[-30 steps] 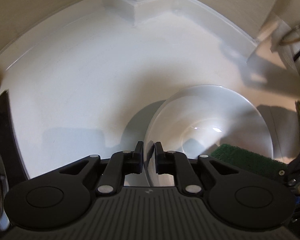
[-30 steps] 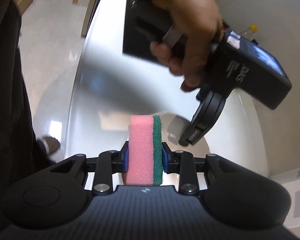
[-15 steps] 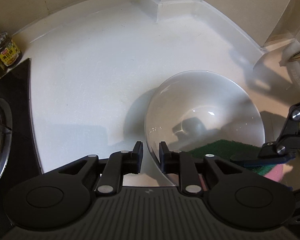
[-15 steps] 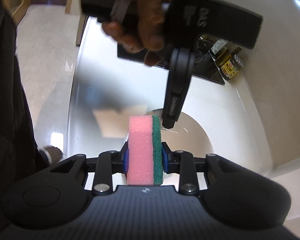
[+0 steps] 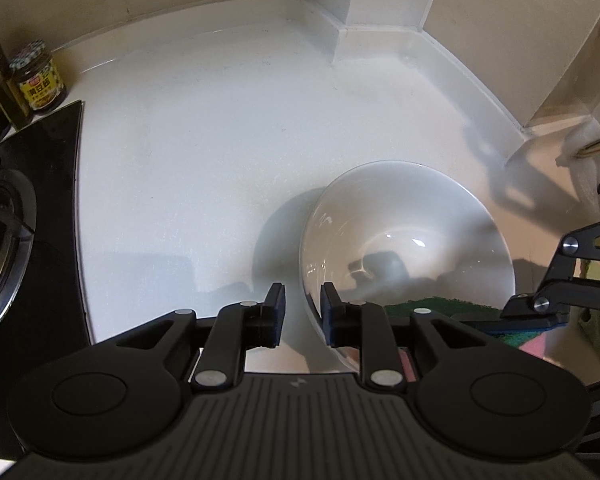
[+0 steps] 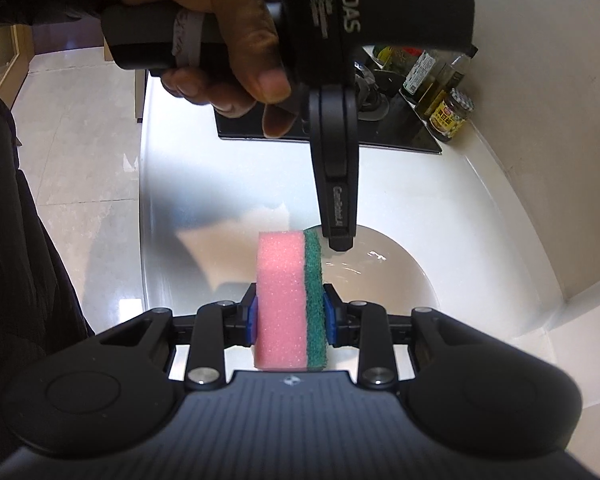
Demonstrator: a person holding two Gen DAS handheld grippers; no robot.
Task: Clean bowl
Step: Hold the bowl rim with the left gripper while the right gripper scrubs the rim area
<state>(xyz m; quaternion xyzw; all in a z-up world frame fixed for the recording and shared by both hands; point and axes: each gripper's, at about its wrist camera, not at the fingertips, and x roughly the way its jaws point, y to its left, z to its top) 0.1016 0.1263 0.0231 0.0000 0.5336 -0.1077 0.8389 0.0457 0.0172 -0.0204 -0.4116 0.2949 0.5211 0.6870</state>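
1. The white bowl (image 5: 408, 240) sits on the white countertop (image 5: 220, 152), to the right of the black stove top (image 5: 40, 240).
2. The left gripper (image 5: 302, 312) has just been opening; its jaws straddle the bowl's near rim with a gap on each side, pressing on nothing.
3. The right gripper (image 6: 289, 318) is clamped on a pink-and-green sponge (image 6: 290, 300), held at the bowl's right edge.
4. Sauce jars (image 5: 38, 76) stand behind the stove top.
5. A hand (image 6: 220, 32) grips the left gripper's handle above the bowl.

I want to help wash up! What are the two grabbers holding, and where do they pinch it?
Right gripper pinches the sponge on its pink and green faces. Left gripper holds nothing; the bowl rim sits between its open jaws.
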